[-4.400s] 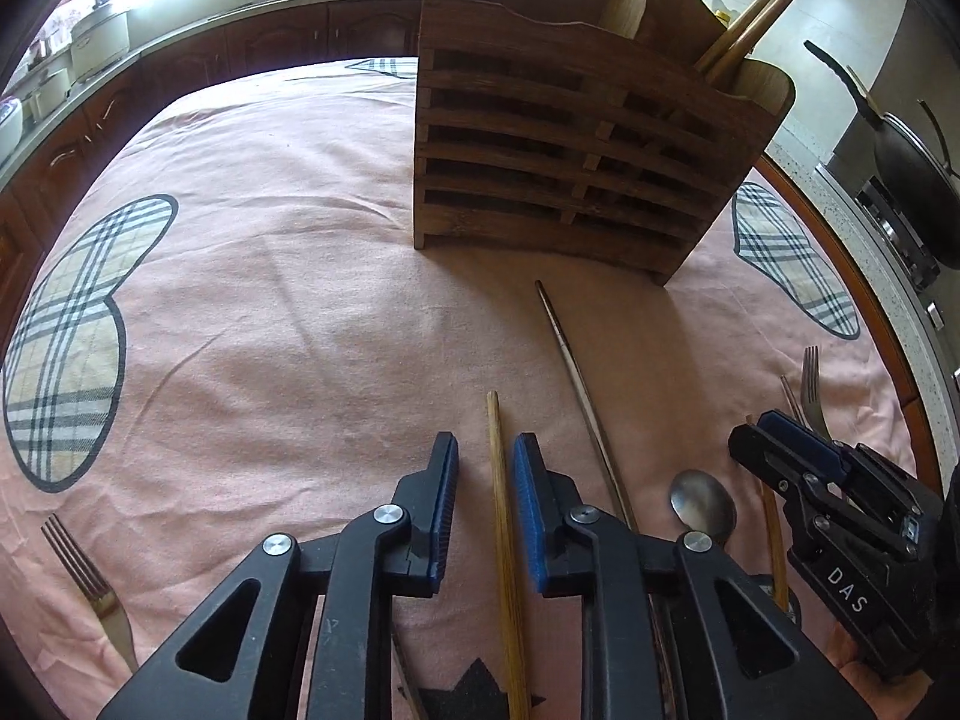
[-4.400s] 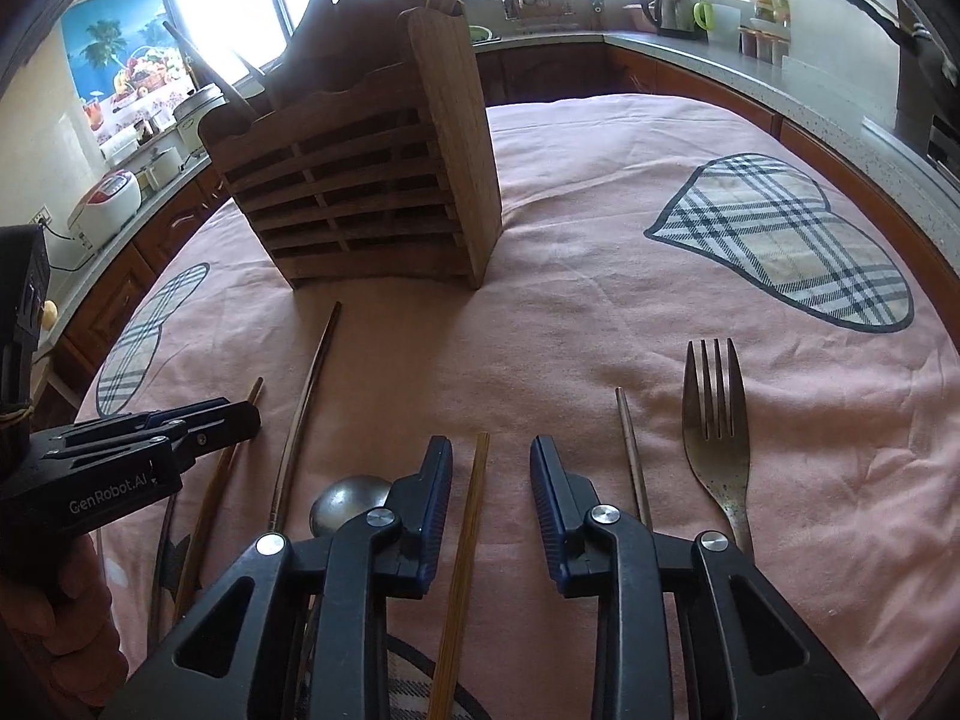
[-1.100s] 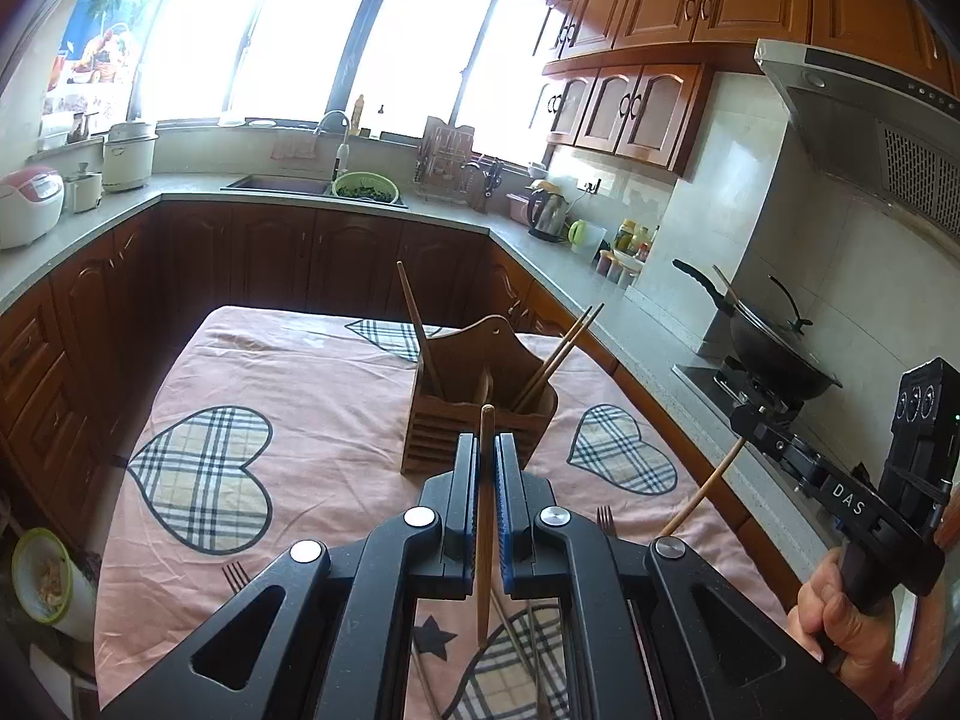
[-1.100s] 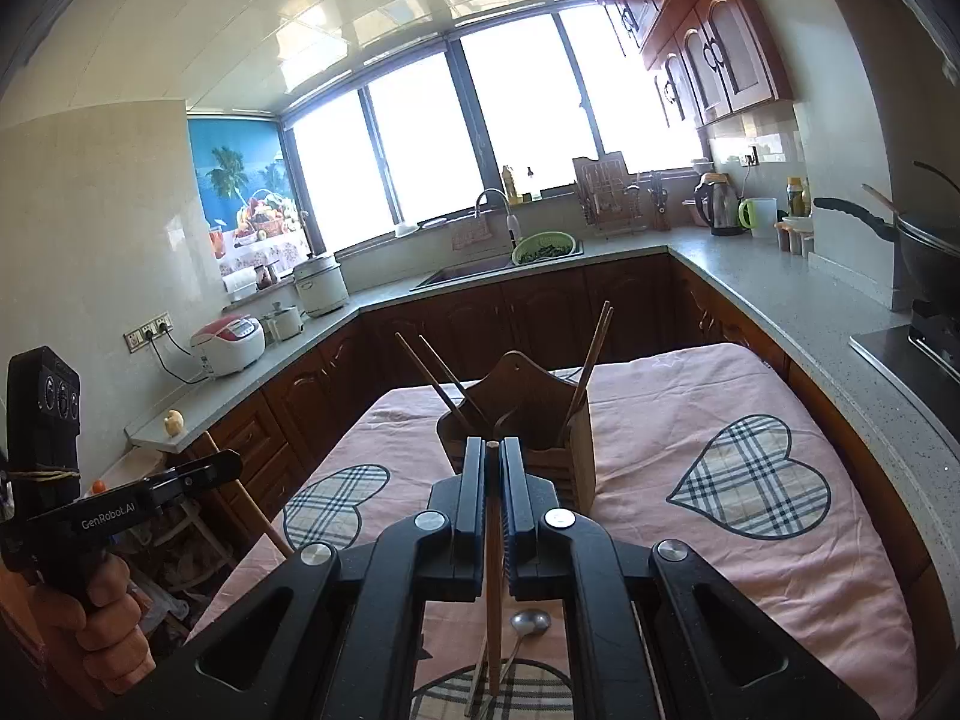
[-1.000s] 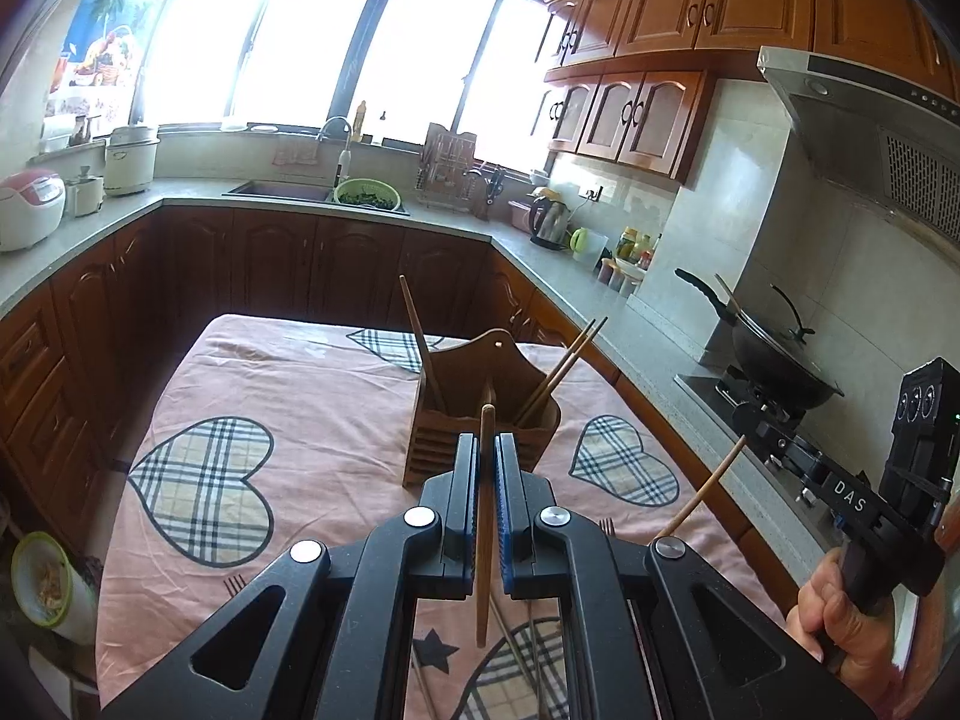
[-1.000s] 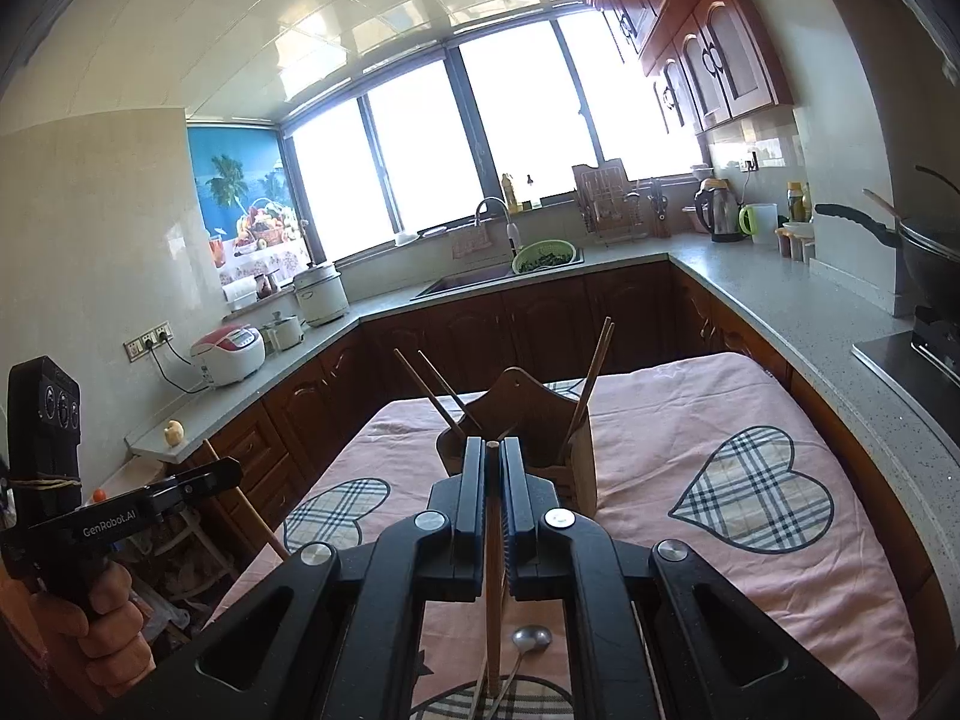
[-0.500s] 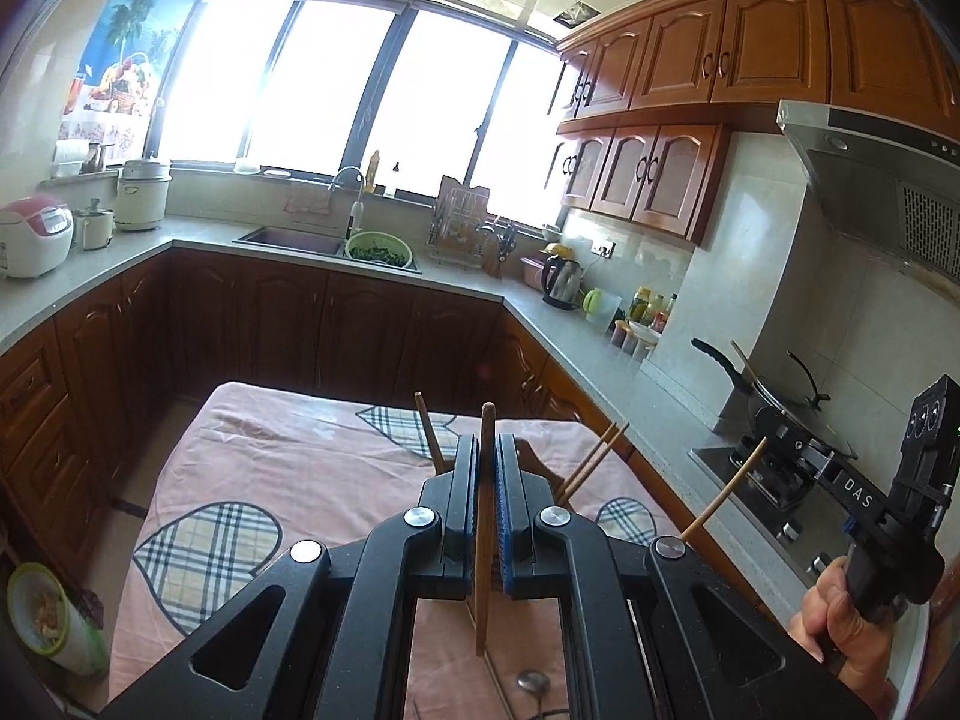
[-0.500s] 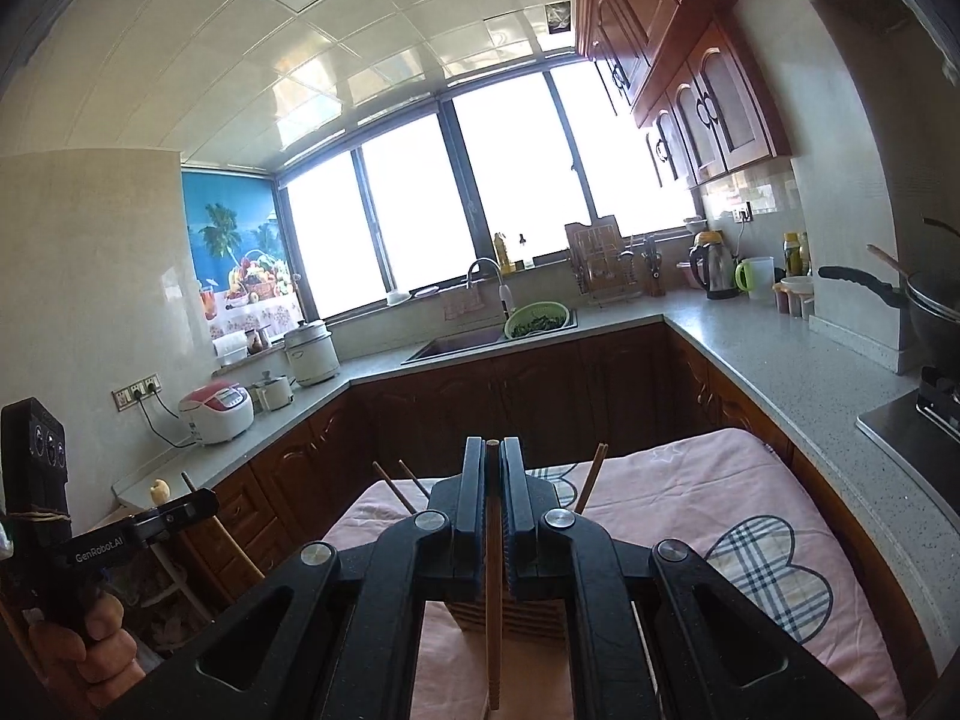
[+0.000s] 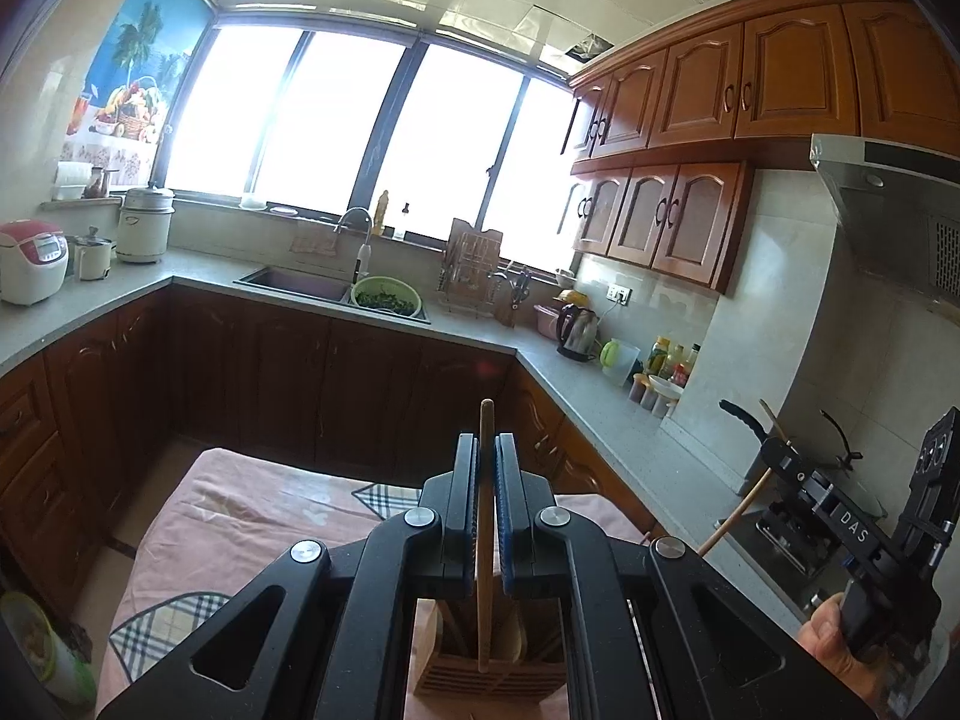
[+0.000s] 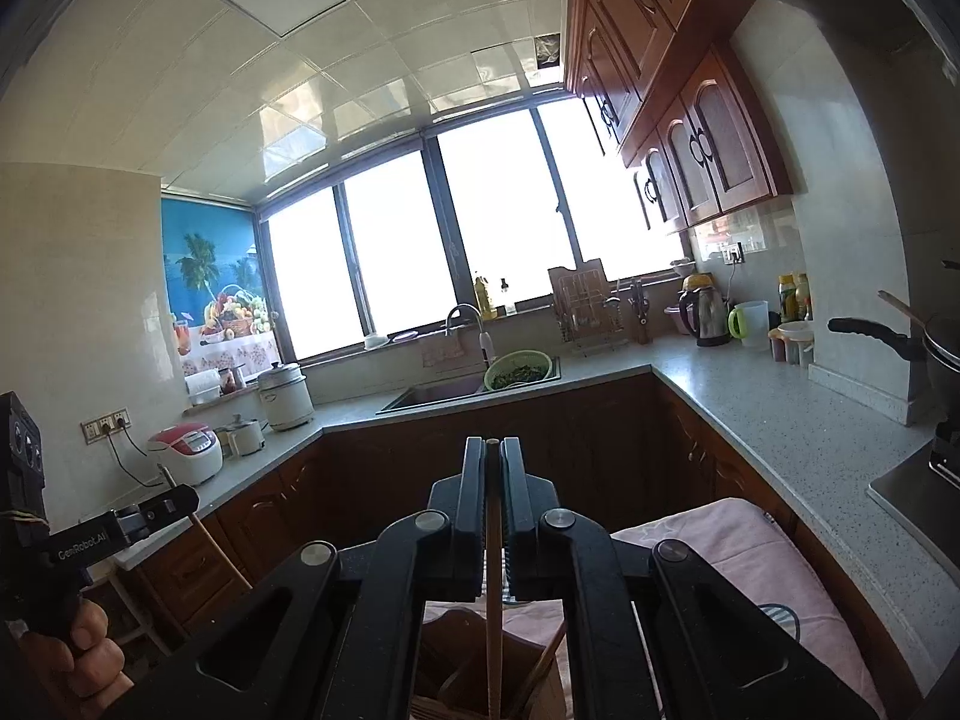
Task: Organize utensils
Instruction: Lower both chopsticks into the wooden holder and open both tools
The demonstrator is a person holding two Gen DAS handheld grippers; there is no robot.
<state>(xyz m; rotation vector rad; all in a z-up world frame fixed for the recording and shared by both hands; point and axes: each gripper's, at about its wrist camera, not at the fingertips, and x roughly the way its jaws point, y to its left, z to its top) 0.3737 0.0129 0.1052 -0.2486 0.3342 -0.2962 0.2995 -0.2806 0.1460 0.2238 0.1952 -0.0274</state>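
Note:
My left gripper (image 9: 486,456) is shut on a wooden chopstick (image 9: 483,540) that hangs down into the wooden utensil holder (image 9: 489,678) below. My right gripper (image 10: 493,462) is shut on another wooden chopstick (image 10: 493,600), whose lower end hangs over the same holder (image 10: 480,660). The right gripper also shows in the left wrist view (image 9: 774,468) with its chopstick (image 9: 735,516) slanting down. The left gripper shows in the right wrist view (image 10: 174,501) with its chopstick (image 10: 207,534).
The holder stands on a table with a pink cloth (image 9: 252,516) bearing plaid hearts. Dark wooden cabinets and a grey counter (image 9: 456,333) run behind, with a sink and green bowl (image 9: 384,300). A wok on a stove (image 10: 936,348) is at the right.
Both grippers lifted chopsticks off the cloth and carried them up over the holder. Over the last second both views tilted further up and the holder slid to the bottom edge.

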